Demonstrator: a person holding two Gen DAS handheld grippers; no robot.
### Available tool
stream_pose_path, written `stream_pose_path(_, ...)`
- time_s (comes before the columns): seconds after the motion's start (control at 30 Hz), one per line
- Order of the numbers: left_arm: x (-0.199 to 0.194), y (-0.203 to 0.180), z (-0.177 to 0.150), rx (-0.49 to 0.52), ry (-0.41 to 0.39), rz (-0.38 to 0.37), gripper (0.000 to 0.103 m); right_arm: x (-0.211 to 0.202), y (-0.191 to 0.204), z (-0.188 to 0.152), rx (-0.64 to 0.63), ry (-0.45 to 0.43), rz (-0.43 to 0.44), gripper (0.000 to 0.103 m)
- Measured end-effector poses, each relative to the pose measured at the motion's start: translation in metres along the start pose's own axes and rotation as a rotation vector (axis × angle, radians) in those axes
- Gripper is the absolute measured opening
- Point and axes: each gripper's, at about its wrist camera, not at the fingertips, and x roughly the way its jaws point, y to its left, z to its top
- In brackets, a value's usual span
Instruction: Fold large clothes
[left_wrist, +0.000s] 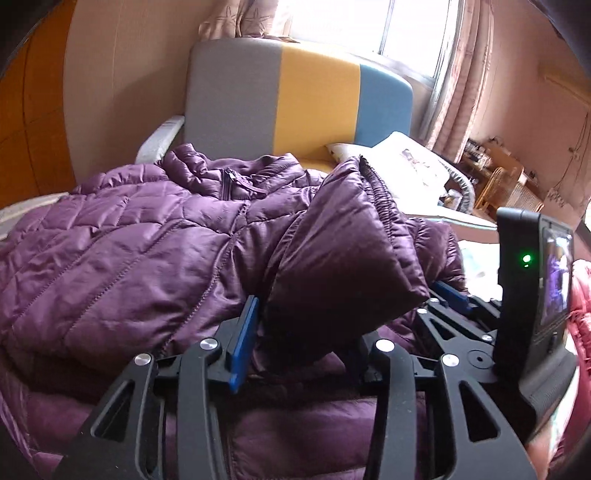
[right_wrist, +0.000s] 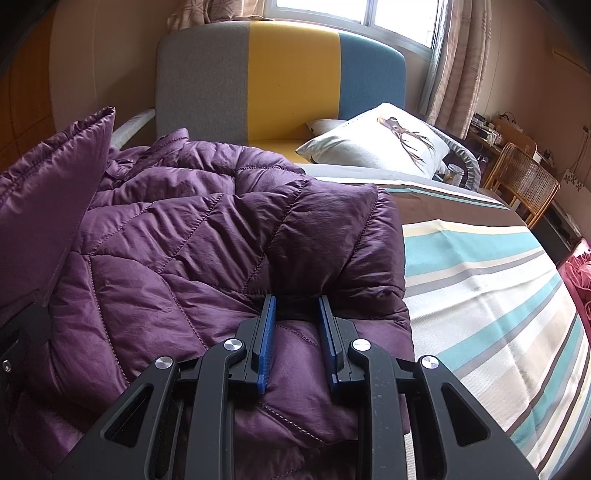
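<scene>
A purple quilted puffer jacket lies spread on the bed; it also shows in the right wrist view. My left gripper is shut on a sleeve of the jacket, with the cuff standing up between its blue pads. My right gripper is shut on a folded edge of the jacket near its right side. In the left wrist view the right gripper's body shows at the right. In the right wrist view the held sleeve stands up at the left.
The bed has a striped cover to the right of the jacket. A white pillow lies at the head, before a grey, yellow and blue headboard. A wicker chair stands beside the bed. A pink garment lies at the right edge.
</scene>
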Motion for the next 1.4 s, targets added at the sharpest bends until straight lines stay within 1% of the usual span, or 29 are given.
stream_pose_path(0.03,0.001,-0.001,0.001,-0.005,0.004,-0.022,0.053,0.0,0.0,0.0,0.0,0.0,0.0,0.024)
stream_pose_path(0.1,-0.004,-0.002,-0.001,0.0,0.009,-0.083,0.061,0.0,0.0,0.0,-0.001,0.0,-0.001,0.024)
stream_pose_path(0.23,-0.022,-0.008,-0.006,0.05,-0.002,-0.123,0.062,0.0,0.0,0.0,-0.001,0.0,-0.001,0.024)
stream_pose_path(0.37,-0.044,0.009,-0.007,0.03,-0.029,-0.131,0.063,0.0,0.0,0.0,-0.001,0.0,-0.002,0.024)
stream_pose_path(0.5,-0.058,0.048,-0.003,-0.034,-0.053,-0.069,0.064,0.0,-0.003,-0.001,0.01,-0.001,0.012,0.024)
stream_pose_path(0.57,-0.064,0.077,0.002,-0.082,-0.061,0.007,0.064,-0.003,-0.008,0.0,0.028,-0.011,0.032,0.024)
stream_pose_path(0.6,-0.066,0.091,0.004,-0.108,-0.062,0.049,0.063,-0.008,-0.013,0.001,0.046,-0.028,0.057,0.024)
stream_pose_path(0.7,-0.07,0.126,0.009,-0.156,-0.068,0.161,0.062,-0.03,-0.019,0.004,0.062,-0.09,0.07,0.024)
stream_pose_path(0.73,-0.071,0.141,0.01,-0.176,-0.076,0.204,0.062,-0.041,-0.018,0.007,0.054,-0.107,0.093,0.024)
stream_pose_path(0.8,-0.066,0.166,0.009,-0.226,-0.059,0.237,0.062,-0.061,-0.01,0.013,0.022,-0.154,0.13,0.024)
stream_pose_path(0.87,-0.059,0.182,0.005,-0.273,-0.039,0.24,0.061,-0.083,0.008,0.02,-0.015,-0.199,0.199,0.024)
stream_pose_path(0.9,-0.058,0.187,0.0,-0.293,-0.034,0.234,0.061,-0.088,0.022,0.024,-0.04,-0.193,0.253,0.024)
stream_pose_path(0.93,-0.056,0.188,-0.001,-0.299,-0.032,0.232,0.061,-0.089,0.034,0.026,-0.061,-0.177,0.284,0.024)
stream_pose_path(0.97,-0.054,0.189,-0.002,-0.302,-0.032,0.232,0.061,-0.085,0.05,0.028,-0.09,-0.141,0.322,0.024)
stream_pose_path(1.0,-0.053,0.188,-0.002,-0.3,-0.034,0.233,0.061,-0.081,0.058,0.028,-0.103,-0.118,0.339,0.024)
stream_pose_path(1.03,-0.053,0.186,-0.002,-0.297,-0.034,0.235,0.061,-0.07,0.072,0.029,-0.119,-0.073,0.359,0.024)
stream_pose_path(1.1,-0.052,0.187,-0.002,-0.296,-0.03,0.235,0.061,-0.055,0.084,0.028,-0.115,-0.034,0.346,0.024)
stream_pose_path(1.17,-0.051,0.188,-0.006,-0.296,-0.022,0.233,0.061,-0.033,0.082,0.029,-0.063,0.007,0.323,0.024)
stream_pose_path(1.23,-0.048,0.193,-0.007,-0.306,-0.009,0.214,0.061,-0.015,0.079,0.025,-0.047,0.037,0.316,0.024)
stream_pose_path(1.27,-0.047,0.193,-0.008,-0.306,-0.007,0.21,0.061,-0.01,0.079,0.022,-0.051,0.038,0.322,0.024)
stream_pose_path(1.33,-0.05,0.185,-0.005,-0.279,-0.001,0.233,0.06,-0.009,0.081,0.017,-0.051,0.024,0.312,0.024)
stream_pose_path(1.37,-0.053,0.181,-0.002,-0.267,-0.01,0.239,0.06,-0.011,0.082,0.016,-0.061,0.017,0.299,0.024)
stream_pose_path(1.4,-0.058,0.177,0.002,-0.252,-0.025,0.224,0.061,-0.011,0.083,0.016,-0.066,0.014,0.292,0.024)
